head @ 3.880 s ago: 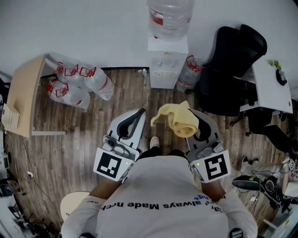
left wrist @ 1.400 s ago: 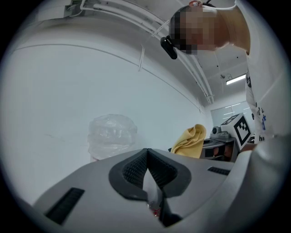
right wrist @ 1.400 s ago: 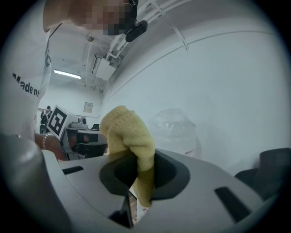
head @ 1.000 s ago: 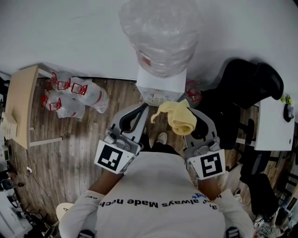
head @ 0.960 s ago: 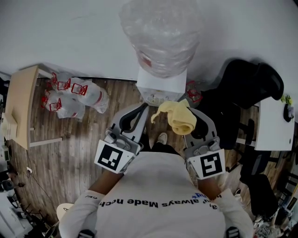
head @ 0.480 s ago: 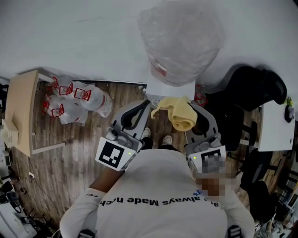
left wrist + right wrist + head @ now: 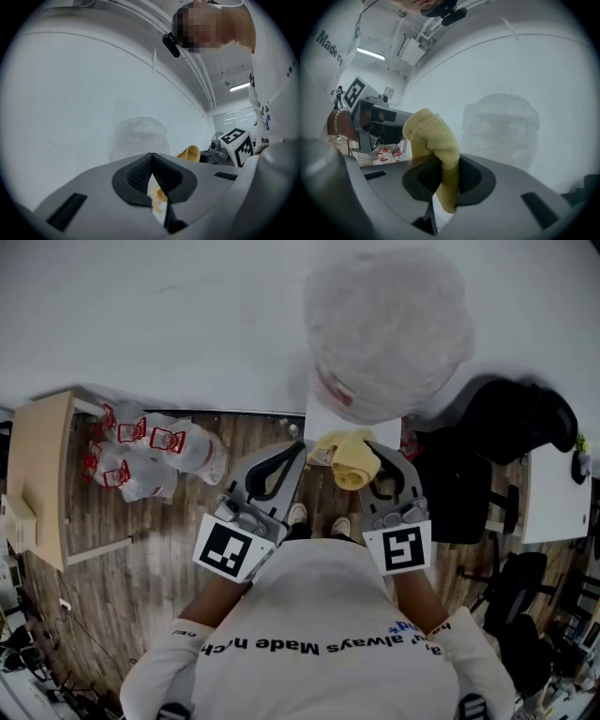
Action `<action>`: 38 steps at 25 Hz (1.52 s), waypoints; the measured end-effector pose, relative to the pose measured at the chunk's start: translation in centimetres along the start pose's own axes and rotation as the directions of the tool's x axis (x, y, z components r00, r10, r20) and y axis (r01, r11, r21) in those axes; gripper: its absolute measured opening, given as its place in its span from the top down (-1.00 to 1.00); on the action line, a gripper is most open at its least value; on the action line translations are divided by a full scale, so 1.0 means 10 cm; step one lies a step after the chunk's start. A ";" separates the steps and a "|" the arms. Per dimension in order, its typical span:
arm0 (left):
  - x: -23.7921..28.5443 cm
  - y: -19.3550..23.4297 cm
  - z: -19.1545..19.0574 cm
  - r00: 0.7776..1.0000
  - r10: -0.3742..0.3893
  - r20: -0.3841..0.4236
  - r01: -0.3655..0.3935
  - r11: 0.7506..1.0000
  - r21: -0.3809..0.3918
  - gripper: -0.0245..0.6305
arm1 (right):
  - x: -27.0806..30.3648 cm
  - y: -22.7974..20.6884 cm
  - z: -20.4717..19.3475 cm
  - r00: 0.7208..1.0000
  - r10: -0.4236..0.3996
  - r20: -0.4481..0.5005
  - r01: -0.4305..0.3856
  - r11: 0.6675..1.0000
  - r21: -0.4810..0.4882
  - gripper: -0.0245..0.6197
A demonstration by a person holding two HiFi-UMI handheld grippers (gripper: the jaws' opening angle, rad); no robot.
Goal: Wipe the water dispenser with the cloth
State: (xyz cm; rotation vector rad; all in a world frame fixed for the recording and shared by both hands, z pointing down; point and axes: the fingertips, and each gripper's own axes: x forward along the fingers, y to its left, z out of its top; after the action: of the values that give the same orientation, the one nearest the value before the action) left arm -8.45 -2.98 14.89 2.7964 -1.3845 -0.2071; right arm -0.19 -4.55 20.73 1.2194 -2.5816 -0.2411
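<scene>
Cloth: soft, light, limp. Your right gripper has its jaws clamped on the mid-fold. Water dispenser just beyond, at 12 o'clock. Left gripper jaws together, empty. Grip it bunched; loose ends likely flop.

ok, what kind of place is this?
Probably an office: a water dispenser stands against the wall, with black office chairs beside it and spare water bottles on the wood floor.
</scene>
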 end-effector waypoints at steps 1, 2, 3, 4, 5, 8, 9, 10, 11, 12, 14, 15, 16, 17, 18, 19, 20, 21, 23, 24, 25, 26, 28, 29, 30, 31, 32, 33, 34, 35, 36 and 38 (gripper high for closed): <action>-0.01 0.02 0.00 1.000 -0.003 -0.001 0.003 1.000 0.000 0.87 | 0.06 0.03 -0.07 1.000 -0.003 -0.024 0.002 1.000 -0.015 0.73; -0.02 0.04 0.00 1.000 -0.005 -0.003 0.005 1.000 0.000 0.87 | 0.11 0.05 -0.13 0.999 -0.008 -0.043 0.007 1.000 -0.025 0.73; -0.03 0.05 0.00 1.000 -0.006 -0.004 0.006 1.000 0.001 0.87 | 0.16 0.07 -0.19 0.998 -0.014 -0.059 0.012 0.999 -0.031 0.73; -0.04 0.07 0.00 1.000 -0.007 -0.005 0.007 1.000 0.000 0.87 | 0.22 0.08 -0.26 0.997 -0.020 -0.072 0.018 0.999 -0.034 0.73; -0.05 0.08 0.00 1.000 -0.009 -0.006 0.009 1.000 -0.001 0.87 | 0.27 0.10 -0.32 0.996 -0.026 -0.084 0.023 0.999 -0.039 0.73; -0.06 0.12 -0.01 1.000 -0.014 -0.006 0.014 1.000 -0.004 0.87 | 0.44 0.14 -0.54 0.992 -0.042 -0.120 0.034 0.997 -0.068 0.73; -0.07 0.13 -0.01 1.000 -0.015 -0.006 0.015 1.000 -0.005 0.87 | 0.50 0.15 -0.61 0.991 -0.046 -0.128 0.036 0.996 -0.077 0.73; -0.07 0.14 -0.02 1.000 -0.016 -0.006 0.016 1.000 -0.006 0.87 | 0.57 0.17 -0.69 0.990 -0.048 -0.136 0.036 0.996 -0.086 0.73; -0.08 0.15 -0.02 1.000 -0.016 -0.005 0.016 1.000 -0.007 0.87 | 0.63 0.19 -0.76 0.988 -0.048 -0.148 0.034 0.995 -0.095 0.73; -0.09 0.16 -0.03 1.000 -0.016 -0.005 0.016 1.000 -0.008 0.87 | 0.69 0.22 -0.84 0.986 -0.048 -0.162 0.031 0.994 -0.105 0.73; -0.11 0.17 -0.03 1.000 -0.016 -0.007 0.016 1.000 -0.012 0.87 | 0.81 0.26 -0.98 0.981 -0.048 -0.190 0.024 0.992 -0.125 0.73; -0.12 0.18 -0.03 1.000 -0.015 -0.009 0.015 1.000 -0.013 0.87 | 0.88 0.27 -1.05 0.979 -0.049 -0.200 0.022 0.991 -0.134 0.73; -0.12 0.19 -0.03 1.000 -0.014 -0.010 0.014 1.000 -0.014 0.87 | 0.94 0.29 -1.11 0.977 -0.051 -0.208 0.021 0.989 -0.145 0.73; -0.13 0.21 -0.03 1.000 -0.013 -0.010 0.013 1.000 -0.015 0.87 | 1.01 0.31 -1.17 0.975 -0.052 -0.214 0.018 0.988 -0.157 0.73; -0.13 0.22 -0.03 1.000 -0.012 -0.009 0.011 1.000 -0.016 0.87 | 1.08 0.33 -1.23 0.974 -0.052 -0.221 0.014 0.986 -0.168 0.73; -0.14 0.24 -0.03 1.000 -0.010 -0.009 0.010 1.000 -0.016 0.87 | 1.15 0.36 -1.29 0.972 -0.050 -0.228 0.009 0.984 -0.178 0.73; -0.15 0.26 -0.04 1.000 -0.009 -0.010 0.009 1.000 -0.016 0.87 | 1.21 0.38 -1.36 0.970 -0.047 -0.238 0.002 0.983 -0.186 0.73; -0.15 0.27 -0.04 1.000 -0.008 -0.011 0.007 1.000 -0.016 0.87 | 1.27 0.40 -1.42 0.967 -0.044 -0.249 -0.005 0.981 -0.193 0.73; -0.16 0.30 -0.04 1.000 -0.004 -0.012 0.003 1.000 -0.019 0.87 | 1.38 0.44 -1.56 0.961 -0.038 -0.274 -0.021 0.978 -0.209 0.73; -0.16 0.31 -0.04 1.000 -0.001 -0.012 0.001 1.000 -0.020 0.87 | 1.43 0.45 -1.62 0.957 -0.036 -0.287 -0.028 0.976 -0.216 0.73; -0.16 0.33 -0.04 1.000 0.001 -0.012 -0.001 1.000 -0.020 0.87 | 1.48 0.46 -1.69 0.954 -0.034 -0.299 -0.035 0.974 -0.222 0.73; -0.17 0.34 -0.05 1.000 0.004 -0.013 -0.004 1.000 -0.021 0.87 | 1.52 0.47 -1.75 0.950 -0.032 -0.311 -0.041 0.973 -0.227 0.73; -0.18 0.37 -0.06 1.000 0.009 -0.014 -0.009 1.000 -0.024 0.87 | 1.60 0.49 -1.88 0.942 -0.032 -0.334 -0.051 0.970 -0.237 0.73; -0.18 0.39 -0.07 1.000 0.011 -0.016 -0.011 1.000 -0.025 0.87 | 1.64 0.49 -1.94 0.938 -0.032 -0.346 -0.056 0.969 -0.242 0.73; -0.18 0.41 -0.07 1.000 0.012 -0.017 -0.013 1.000 -0.026 0.87 | 1.69 0.50 -2.01 0.932 -0.033 -0.360 -0.061 0.967 -0.247 0.73; -0.18 0.42 -0.08 1.000 0.014 -0.018 -0.014 1.000 -0.028 0.87 | 1.73 0.50 -2.09 0.926 -0.034 -0.375 -0.066 0.966 -0.251 0.73; -0.17 0.43 -0.09 1.000 0.014 -0.019 -0.015 0.999 -0.030 0.87 | 1.77 0.51 -2.16 0.920 -0.035 -0.390 -0.071 0.965 -0.254 0.73; -0.17 0.45 -0.10 1.000 0.015 -0.019 -0.015 0.999 -0.032 0.87 | 1.80 0.51 -2.24 0.914 -0.037 -0.404 -0.075 0.964 -0.256 0.73; -0.17 0.46 -0.10 1.000 0.015 -0.021 -0.016 0.999 -0.033 0.87 | 1.83 0.52 -2.31 0.908 -0.039 -0.417 -0.078 0.963 -0.259 0.73; -0.17 0.46 -0.11 1.000 0.016 -0.023 -0.016 0.999 -0.033 0.87 | 1.86 0.53 -2.37 0.903 -0.041 -0.428 -0.081 0.962 -0.262 0.73; -0.17 0.47 -0.11 1.000 0.017 -0.024 -0.017 0.999 -0.033 0.87 | 1.89 0.53 -2.43 0.898 -0.044 -0.439 -0.083 0.961 -0.265 0.73; -0.16 0.50 -0.11 1.000 0.019 -0.024 -0.020 0.999 -0.032 0.87 | 1.96 0.53 -2.53 0.889 -0.050 -0.455 -0.083 0.960 -0.268 0.73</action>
State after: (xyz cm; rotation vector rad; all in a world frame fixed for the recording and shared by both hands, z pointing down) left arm -13.21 -4.75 16.51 2.7490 -1.3897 -0.1942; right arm -7.97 -17.20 49.55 1.0046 -2.0655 -0.2672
